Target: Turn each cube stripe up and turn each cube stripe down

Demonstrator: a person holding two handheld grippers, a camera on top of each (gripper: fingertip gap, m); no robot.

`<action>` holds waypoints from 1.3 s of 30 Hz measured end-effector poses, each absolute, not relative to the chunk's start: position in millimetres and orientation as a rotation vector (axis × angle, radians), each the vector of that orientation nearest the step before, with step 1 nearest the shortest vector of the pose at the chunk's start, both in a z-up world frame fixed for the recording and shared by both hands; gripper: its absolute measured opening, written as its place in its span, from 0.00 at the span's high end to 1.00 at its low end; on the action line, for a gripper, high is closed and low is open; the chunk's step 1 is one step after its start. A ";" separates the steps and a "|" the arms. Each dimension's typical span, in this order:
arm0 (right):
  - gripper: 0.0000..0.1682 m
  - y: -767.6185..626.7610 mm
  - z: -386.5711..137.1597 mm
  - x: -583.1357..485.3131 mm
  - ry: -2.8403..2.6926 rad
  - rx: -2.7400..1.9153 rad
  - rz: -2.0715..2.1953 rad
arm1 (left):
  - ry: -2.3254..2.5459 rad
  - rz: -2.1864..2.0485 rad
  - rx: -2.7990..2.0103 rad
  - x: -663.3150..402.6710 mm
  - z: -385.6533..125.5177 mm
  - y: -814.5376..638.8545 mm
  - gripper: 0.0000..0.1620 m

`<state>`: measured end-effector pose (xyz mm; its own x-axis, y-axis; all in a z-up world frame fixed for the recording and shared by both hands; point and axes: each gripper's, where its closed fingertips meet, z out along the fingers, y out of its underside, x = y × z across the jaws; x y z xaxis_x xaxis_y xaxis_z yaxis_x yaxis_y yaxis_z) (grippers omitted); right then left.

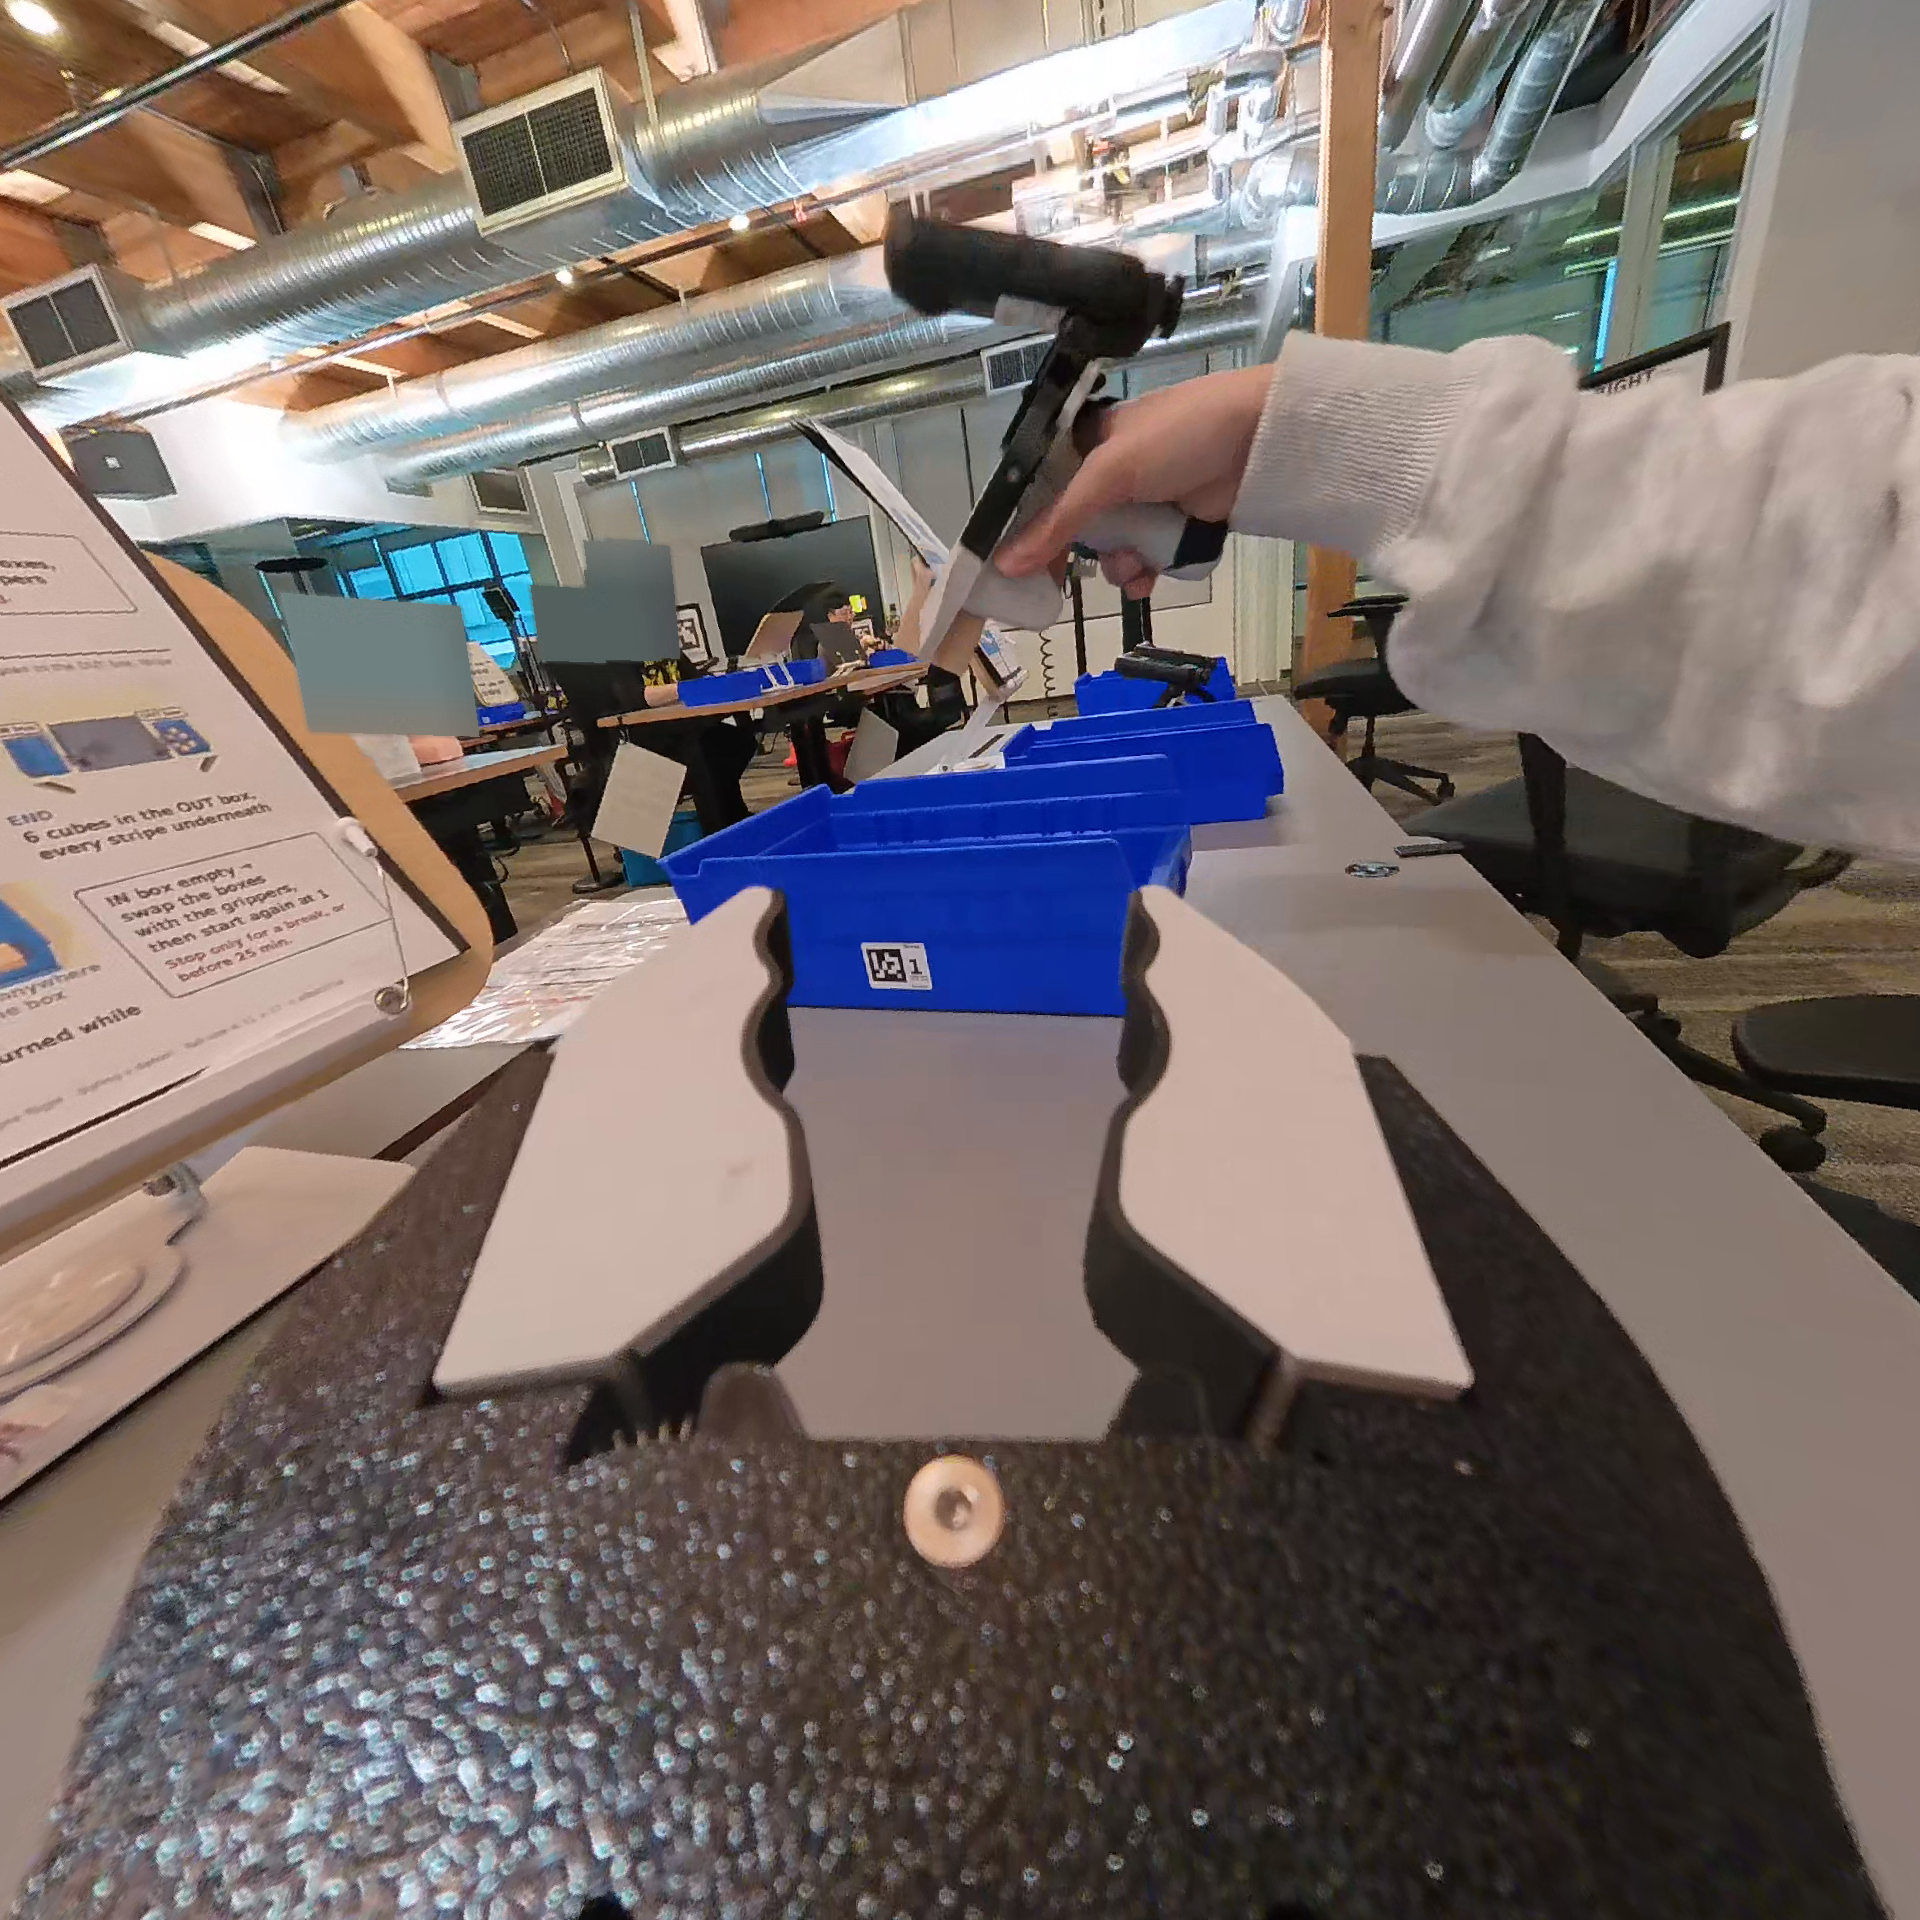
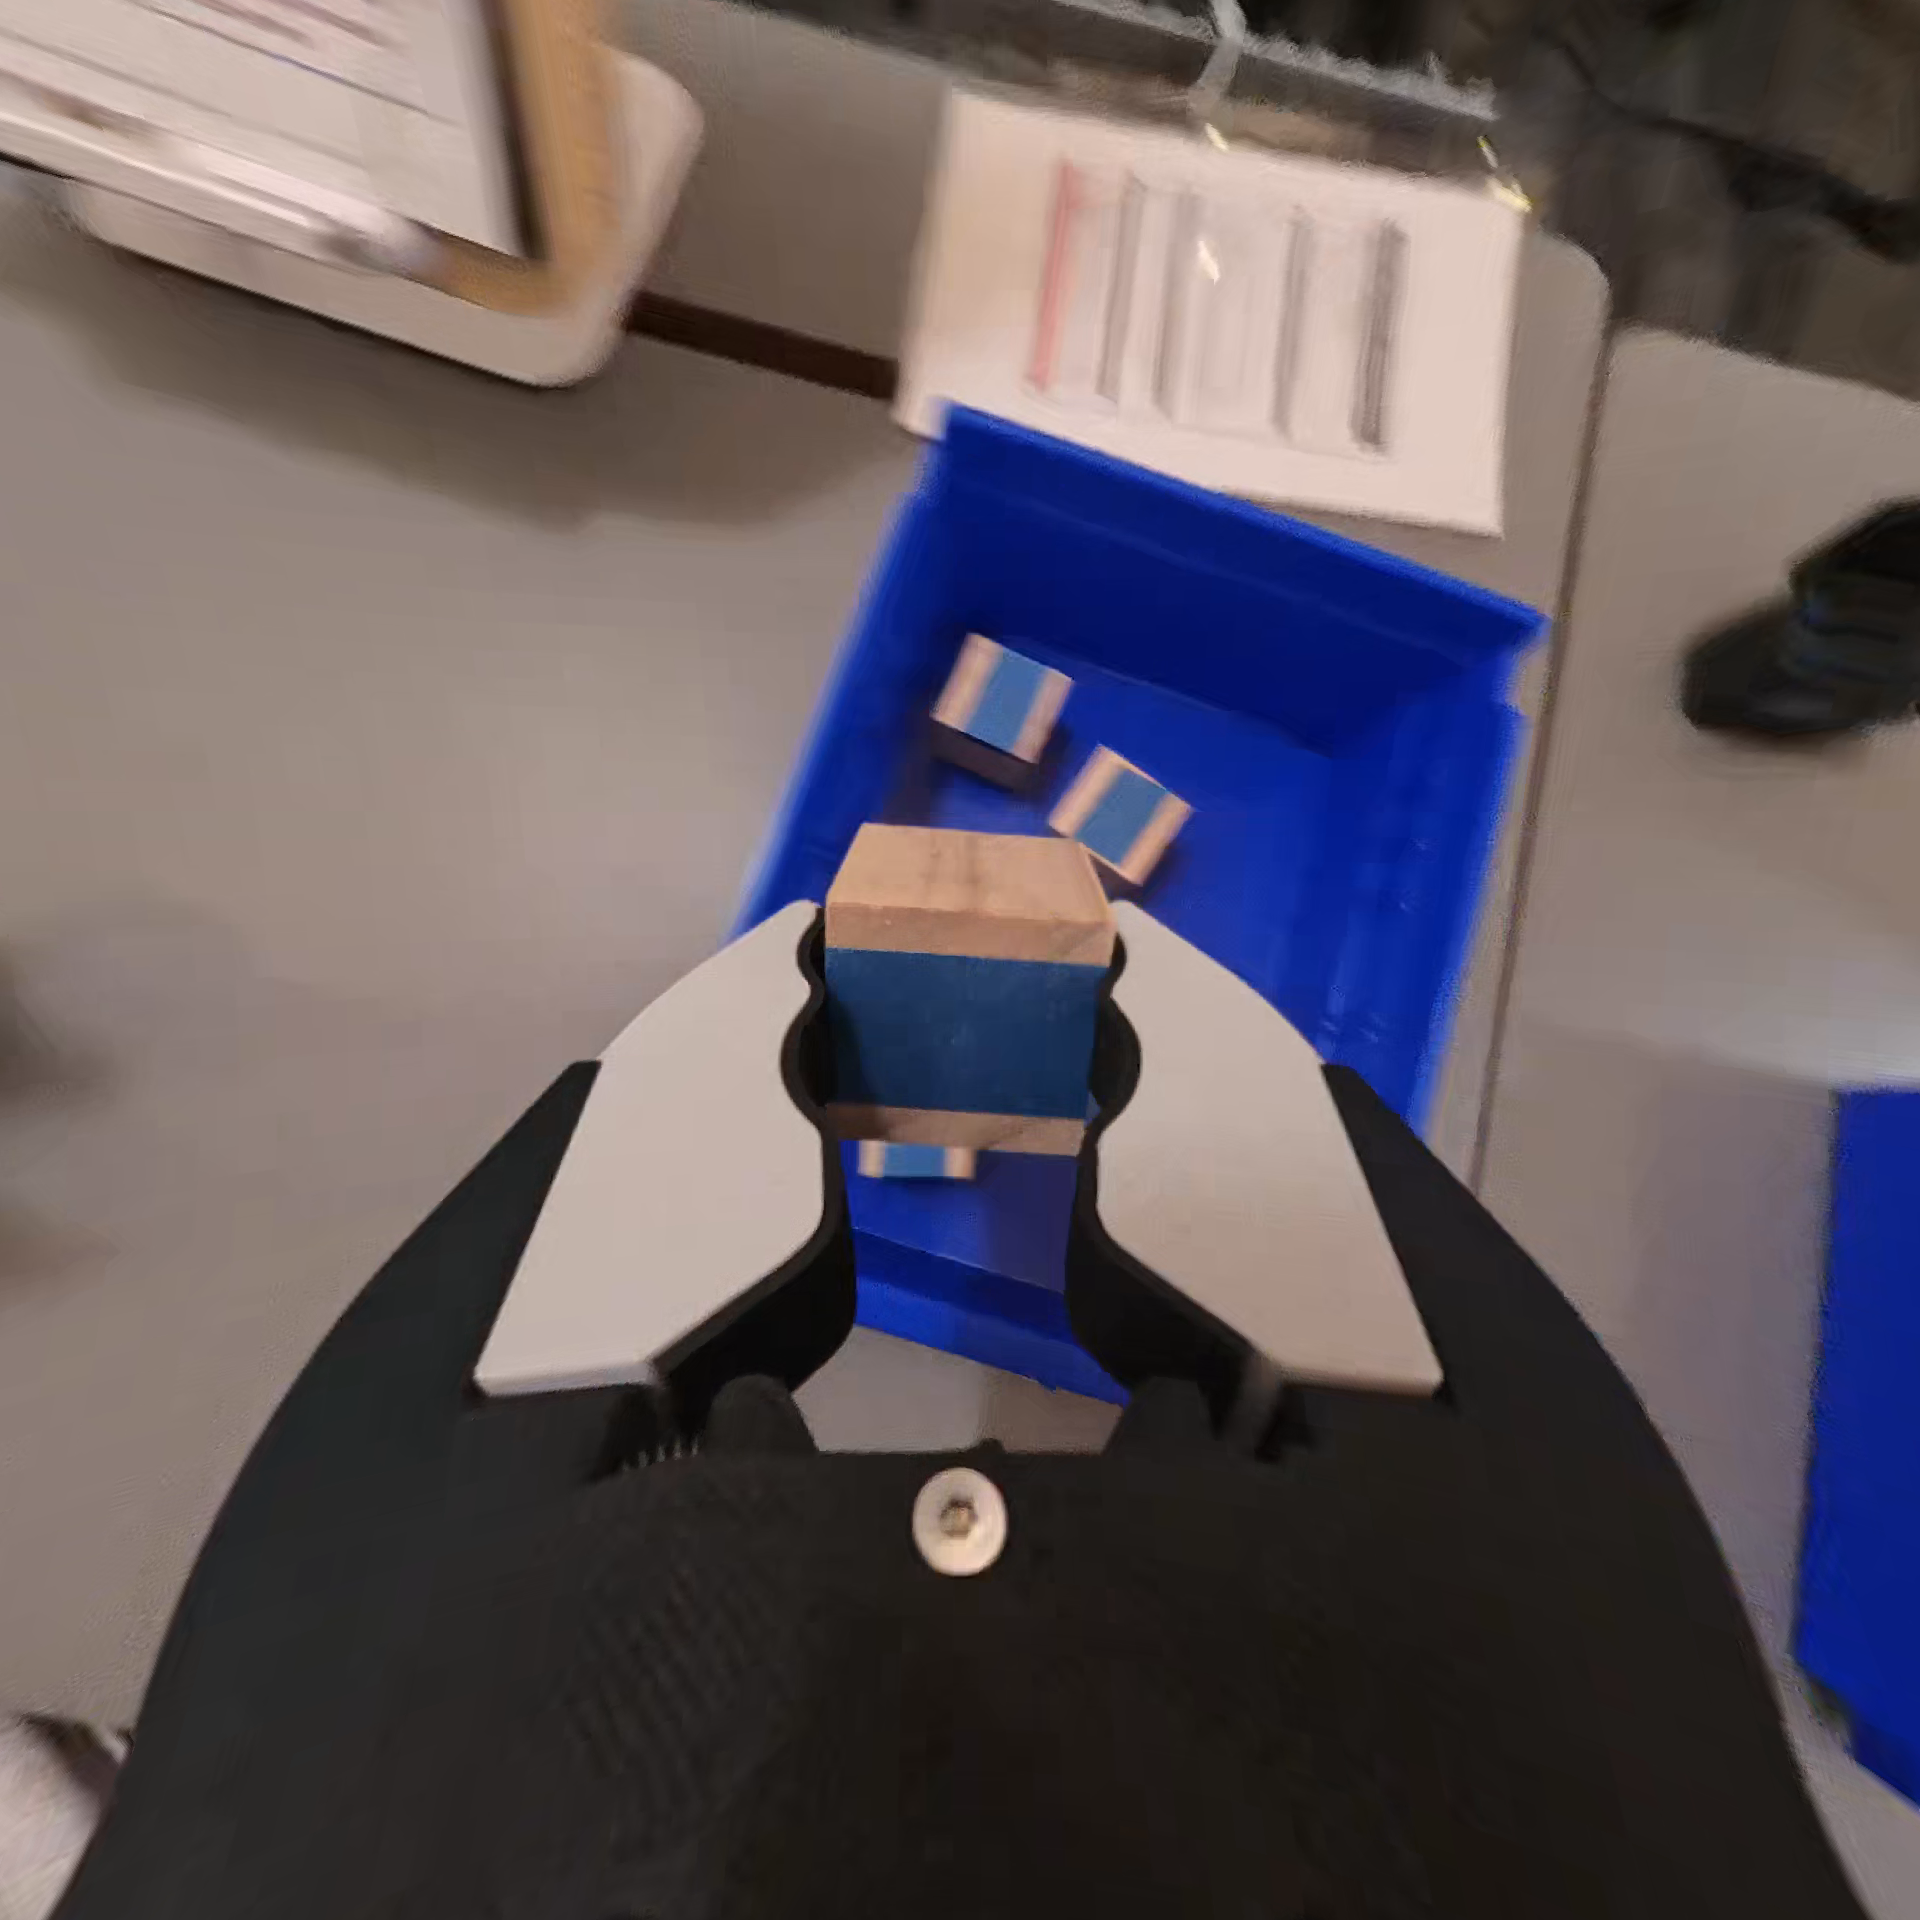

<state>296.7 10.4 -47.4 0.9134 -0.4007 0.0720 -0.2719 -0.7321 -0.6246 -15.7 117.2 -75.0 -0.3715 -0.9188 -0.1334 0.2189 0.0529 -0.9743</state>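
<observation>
The right gripper [image 2: 971, 1023] fingers hold a light, hard wooden cube [image 2: 966, 997] by its flat sides, while the left gripper [image 1: 956, 1023] fingers are wide.

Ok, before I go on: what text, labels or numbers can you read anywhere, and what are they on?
I won't quote writing; these carry it.
Sheet on the wooden stand, left wrist view: printed text with small pictures, sharp.
Sticker on the bin front: square code, one character.
Dark sign, far right: partly hidden.
Paper, right wrist view: too blurred.
Cubes: blue stripes only, no writing.
</observation>
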 end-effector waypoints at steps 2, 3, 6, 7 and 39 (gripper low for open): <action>0.72 -3.5 -69.8 331.2 0.597 -2.488 -0.274 | 1.368 -1.508 -0.780 -15.0 -76.2 118.3 0.64; 0.72 -10.3 -84.3 346.1 0.659 -2.522 -0.274 | 1.367 -1.511 -0.786 -14.6 -77.1 118.9 0.64; 0.72 -25.5 -127.2 380.8 0.790 -2.618 -0.293 | 1.371 -1.521 -0.799 -13.6 -80.1 119.8 0.65; 0.72 -26.5 -139.0 388.0 0.818 -2.631 -0.291 | 1.373 -1.519 -0.804 -13.2 -81.2 120.3 0.65; 0.72 -16.2 -237.4 385.9 0.813 -2.880 -0.117 | 1.377 -1.550 -0.865 -12.1 -90.5 127.4 0.66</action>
<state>385.9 -16.2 -237.4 0.8505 -0.5248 0.0348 -0.5134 -0.8428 -0.1617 -12.1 127.4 -90.5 -0.3844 -0.9220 -0.0463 0.1549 -0.0150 -0.9878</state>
